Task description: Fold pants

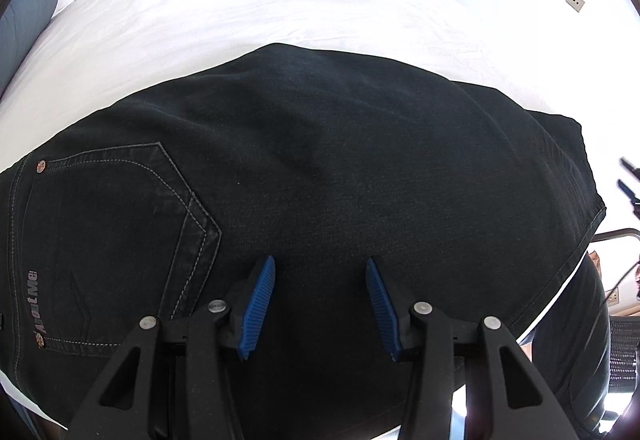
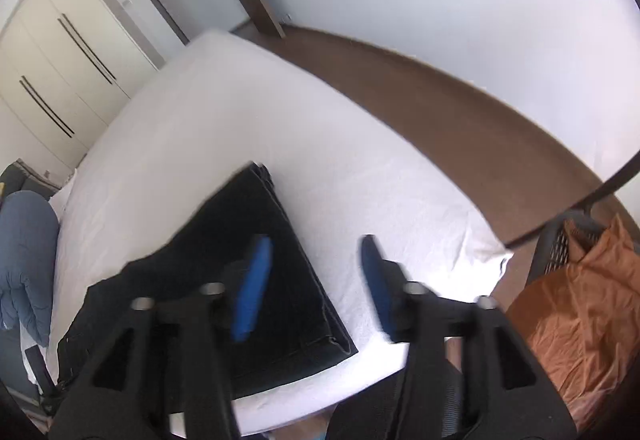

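A: Count check. One pair of black pants [image 1: 320,160], one bed [image 1: 200,20] under a white sheet, two grippers.

B: Confirmed. Pants lie folded flat on the sheet at the bed's near edge, by its near right corner in the right wrist view.

A: Left gripper [image 1: 320,304]?

B: Jaws apart, nothing between the blue pads [image 1: 256,304], hanging just over the denim. Can't tell if the tips touch the cloth. Released.

A: Right gripper [image 2: 316,280]?

B: Also spread, empty. Left pad over the pants, right pad over bare sheet, so it straddles the pants' right edge. View is motion-blurred.

A: What's unique per view?

B: Left wrist only: one back pocket [image 1: 112,240] at left with two rivets and an "AboutMe" label, plus two wall sockets. Right wrist only: wardrobe [image 2: 52,72] far left, blue pillow [image 2: 24,260], door, brown floor, orange cloth [image 2: 580,312] in a basket off the bed's right corner.
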